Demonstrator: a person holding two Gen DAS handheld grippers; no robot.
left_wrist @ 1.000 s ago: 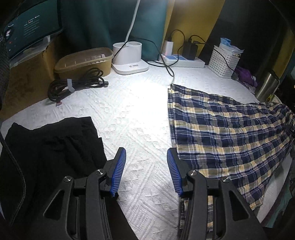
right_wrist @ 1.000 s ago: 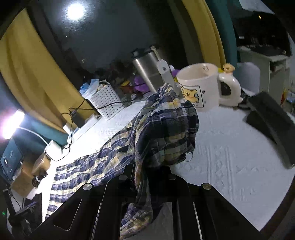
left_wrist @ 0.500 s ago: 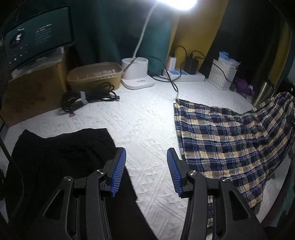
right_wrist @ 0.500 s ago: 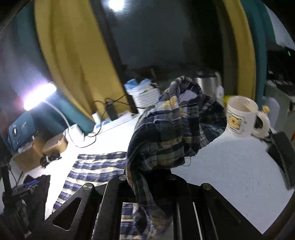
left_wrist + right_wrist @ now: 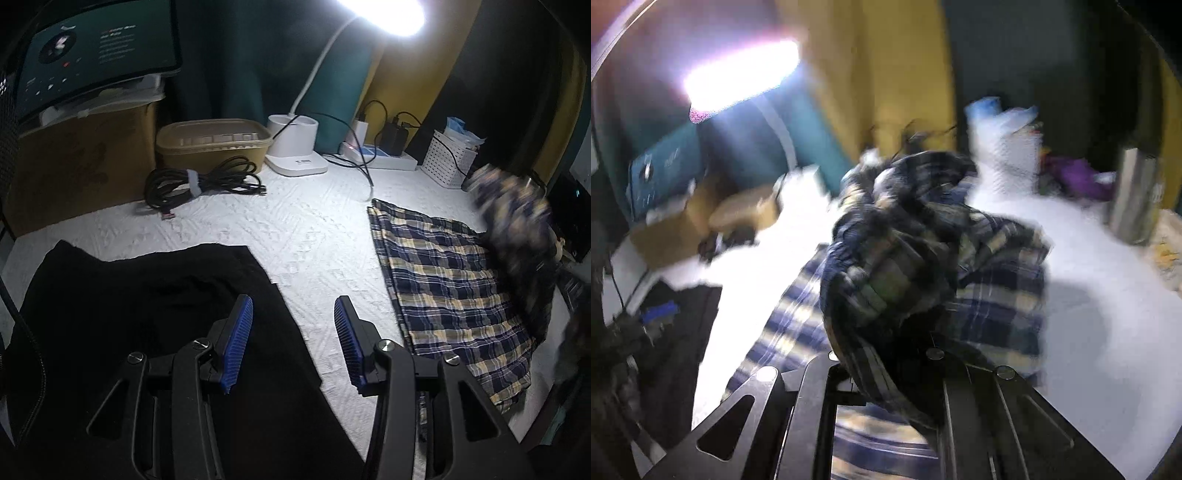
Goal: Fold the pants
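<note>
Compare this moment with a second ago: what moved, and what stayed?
The right claw, clamped throughout on the plaid pants, carried their bunched end from near the mug back over the flat part, toward the lamp side. The left claw stayed open and empty beside the black garment.

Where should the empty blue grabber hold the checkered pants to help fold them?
Probably the near left corner of the plaid pants, at the hem by the white cover. That edge lies flat and free on the table, so the open left gripper could slide in from the left. The right gripper already holds the far end bunched up.
</note>
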